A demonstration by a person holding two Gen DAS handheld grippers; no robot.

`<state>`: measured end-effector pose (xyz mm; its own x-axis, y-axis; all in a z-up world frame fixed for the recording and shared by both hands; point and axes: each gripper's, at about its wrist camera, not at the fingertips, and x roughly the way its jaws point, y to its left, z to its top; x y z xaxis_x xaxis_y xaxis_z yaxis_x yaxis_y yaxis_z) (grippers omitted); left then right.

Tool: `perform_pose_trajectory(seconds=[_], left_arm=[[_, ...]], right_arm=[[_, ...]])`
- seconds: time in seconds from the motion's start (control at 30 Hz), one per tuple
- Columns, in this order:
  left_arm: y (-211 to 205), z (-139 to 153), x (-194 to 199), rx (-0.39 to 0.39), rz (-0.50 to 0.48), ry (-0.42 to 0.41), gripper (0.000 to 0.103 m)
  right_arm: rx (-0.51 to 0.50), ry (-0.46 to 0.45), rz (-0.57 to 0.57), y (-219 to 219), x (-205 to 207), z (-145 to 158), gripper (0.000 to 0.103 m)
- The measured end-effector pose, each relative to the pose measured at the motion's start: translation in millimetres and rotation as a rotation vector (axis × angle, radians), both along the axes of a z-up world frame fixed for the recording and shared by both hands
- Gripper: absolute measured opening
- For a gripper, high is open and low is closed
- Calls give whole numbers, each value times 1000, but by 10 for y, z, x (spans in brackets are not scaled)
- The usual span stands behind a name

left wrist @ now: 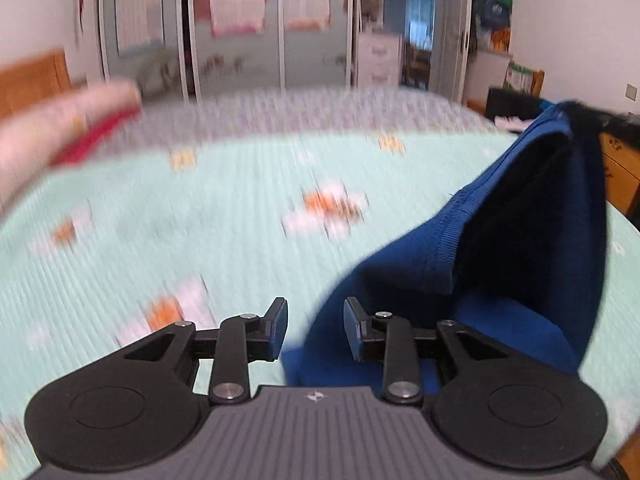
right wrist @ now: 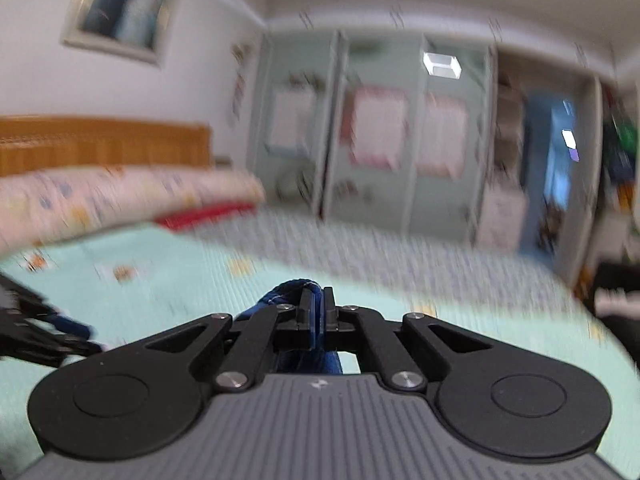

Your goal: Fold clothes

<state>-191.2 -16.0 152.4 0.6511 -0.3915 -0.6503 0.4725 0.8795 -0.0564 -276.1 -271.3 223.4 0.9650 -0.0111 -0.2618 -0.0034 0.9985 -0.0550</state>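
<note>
Blue garment [left wrist: 500, 240] is pinched between the right gripper [right wrist: 317, 312] fingers, while the left gripper [left wrist: 315, 322] fingers stand parted, gripping nothing.

Blue garment [left wrist: 420, 280], ribbed hem, darker navy inside. Bed cover [left wrist: 200, 220] mint green, fine ribbed stripes, scattered orange-and-white motifs; far strip of it greyish-lilac speckled. Pillow [right wrist: 120, 196] pale pink with small blue and yellow spots, red item [right wrist: 204, 216] under it. Headboard [right wrist: 100, 144] orange-brown wood. Wardrobe doors [right wrist: 380, 140] pale grey-green with pink and white panels. Walls white. Left tool [left wrist: 316, 328] black, blue pads; right tool [right wrist: 317, 312] black, grey ribbed body.
</note>
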Motion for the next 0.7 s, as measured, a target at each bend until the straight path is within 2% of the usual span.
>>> perform_pose_trajectory(seconds=[0.03,0.1,0.17,0.23,0.27,0.3,0.37,0.43,0.47,0.7], left_arm=[[-4,-70,-50,-31,-14,41,36],[-57,-147,-71,-107,-50,121,53],[-244,-260,-121,-139,-81,159,64],[-507,-315,-155,-111,-109,156,65],[-669,-359,-179,-87,-111,152,66],[-805,-402,-180,-69,-108,158,66],[-990,-479,-161,-74,-118,205,66],[-1129,-508,-134,-92,-136,248,66],[-1196,-519,-120,-101,-145,270,66],[-1564,-719,-133,30,-80,294,69]], right_arm=[[24,27,-17,-57,-9,-136,0],[71,61,-48,-134,-72,-346,0],[115,88,-84,-201,-100,-476,0],[167,109,-133,-298,-111,-570,1],[195,119,-153,-327,-98,-619,6],[222,131,-170,-361,-88,-676,7],[261,149,-197,-456,-103,-785,9],[268,159,-207,-507,-134,-868,20],[269,164,-210,-528,-152,-904,22],[307,150,-231,-614,-413,-1078,25]])
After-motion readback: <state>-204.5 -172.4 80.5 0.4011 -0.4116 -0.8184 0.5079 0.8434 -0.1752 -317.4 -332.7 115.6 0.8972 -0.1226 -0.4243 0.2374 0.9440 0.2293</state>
